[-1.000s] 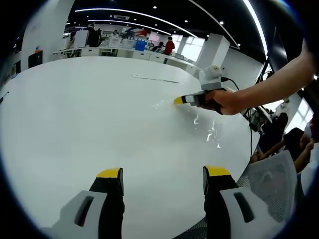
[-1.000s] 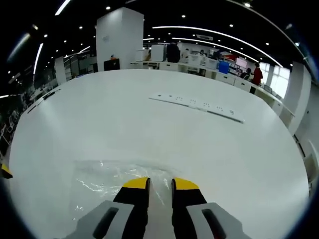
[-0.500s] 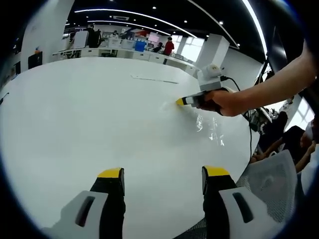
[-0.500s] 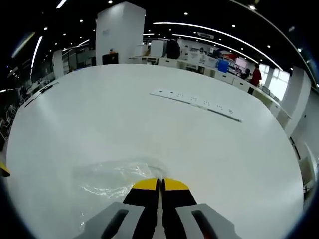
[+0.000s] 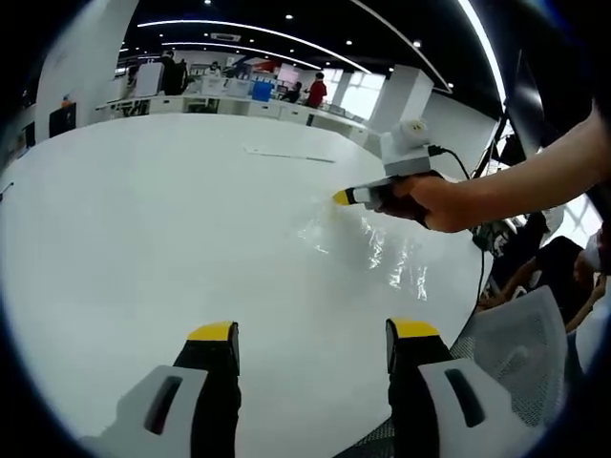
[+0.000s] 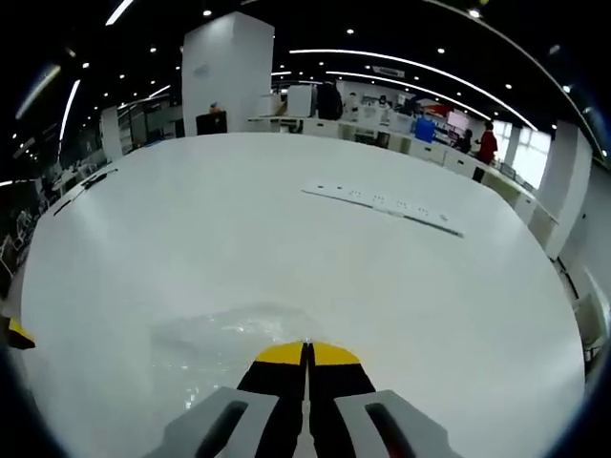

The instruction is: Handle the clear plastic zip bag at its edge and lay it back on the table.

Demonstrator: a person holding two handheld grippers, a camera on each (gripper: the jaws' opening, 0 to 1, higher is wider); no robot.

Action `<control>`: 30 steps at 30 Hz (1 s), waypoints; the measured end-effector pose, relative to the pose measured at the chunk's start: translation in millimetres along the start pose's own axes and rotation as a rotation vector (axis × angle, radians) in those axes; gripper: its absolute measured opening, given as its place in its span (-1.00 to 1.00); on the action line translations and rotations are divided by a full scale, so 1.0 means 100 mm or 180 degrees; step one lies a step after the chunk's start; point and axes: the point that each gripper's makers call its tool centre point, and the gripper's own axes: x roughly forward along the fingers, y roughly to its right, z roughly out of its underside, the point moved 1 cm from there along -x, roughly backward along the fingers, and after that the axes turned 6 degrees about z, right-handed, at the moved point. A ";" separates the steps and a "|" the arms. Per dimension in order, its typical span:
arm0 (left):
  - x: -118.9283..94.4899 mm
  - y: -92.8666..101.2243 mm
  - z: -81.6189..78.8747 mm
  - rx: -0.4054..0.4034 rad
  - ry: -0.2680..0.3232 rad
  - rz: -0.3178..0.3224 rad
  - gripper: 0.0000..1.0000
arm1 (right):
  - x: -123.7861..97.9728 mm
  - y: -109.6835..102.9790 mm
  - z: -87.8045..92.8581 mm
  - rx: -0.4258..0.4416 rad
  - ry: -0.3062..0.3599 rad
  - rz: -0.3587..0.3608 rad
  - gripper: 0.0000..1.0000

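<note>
Right gripper (image 6: 306, 348) pinched closed on the edge of the clear crinkly plastic zip bag (image 6: 224, 341), holding it just over the white round surface (image 6: 286, 229) for laying down, left gripper (image 5: 310, 334) open, idle.

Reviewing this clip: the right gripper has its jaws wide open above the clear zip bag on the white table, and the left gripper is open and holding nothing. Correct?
Not quite. The right gripper has its jaws shut on the edge of the clear zip bag, as the right gripper view shows. The rest stands: the bag is over the white table, and the left gripper is open and holds nothing.
</note>
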 end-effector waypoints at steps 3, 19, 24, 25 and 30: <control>0.02 -0.08 -0.13 -0.0018 0.0073 -0.0025 0.23 | -0.04 0.00 -0.06 -0.0038 0.0061 -0.0018 -1.00; 0.37 -0.26 -0.73 0.0221 0.0245 0.0080 0.22 | -0.35 0.00 -0.28 -0.0178 0.0237 -0.0083 -1.00; 0.45 -0.23 -0.80 0.0324 0.0185 0.0134 0.22 | -0.40 -0.04 -0.32 -0.0200 0.0275 -0.0120 -1.00; 0.47 -0.24 -0.83 0.0342 0.0181 0.0137 0.22 | -0.43 -0.06 -0.34 -0.0192 0.0280 -0.0129 -1.00; 0.56 -0.15 -0.93 0.0495 0.0106 0.0251 0.24 | -0.46 -0.11 -0.39 -0.0231 0.0331 -0.0194 -1.00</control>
